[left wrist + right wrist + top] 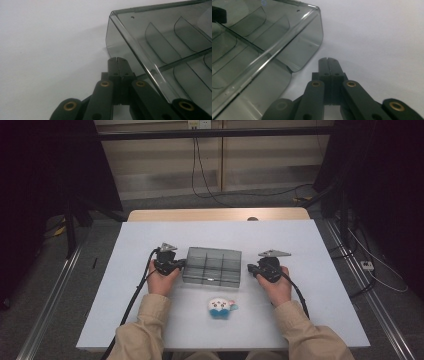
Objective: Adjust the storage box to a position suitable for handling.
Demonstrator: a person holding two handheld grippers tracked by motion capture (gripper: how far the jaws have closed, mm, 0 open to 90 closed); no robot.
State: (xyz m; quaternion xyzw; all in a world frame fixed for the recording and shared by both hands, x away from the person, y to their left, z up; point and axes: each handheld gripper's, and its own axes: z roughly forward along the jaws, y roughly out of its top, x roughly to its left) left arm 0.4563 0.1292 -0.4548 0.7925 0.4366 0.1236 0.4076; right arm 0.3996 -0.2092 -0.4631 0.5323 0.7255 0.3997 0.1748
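Note:
A smoky transparent box [212, 265] with divider compartments sits in the middle of the white table [300, 240]. My left gripper [181, 264] is at the box's left side, shut with nothing between its jaws; in the left gripper view its tips [117, 60] rest beside the box's wall [120, 42]. My right gripper [249, 268] is at the box's right side, also shut and empty; in the right gripper view its tips [328, 60] lie just off the box's rounded corner [309, 50]. A small white-and-blue plush toy [220, 307] lies near the front edge, between the forearms.
The box's compartments [175, 50] look empty. Cables trail from both grippers toward the table's front edge. Beyond the table are a floor with cables [210, 190] and dark stands at both sides.

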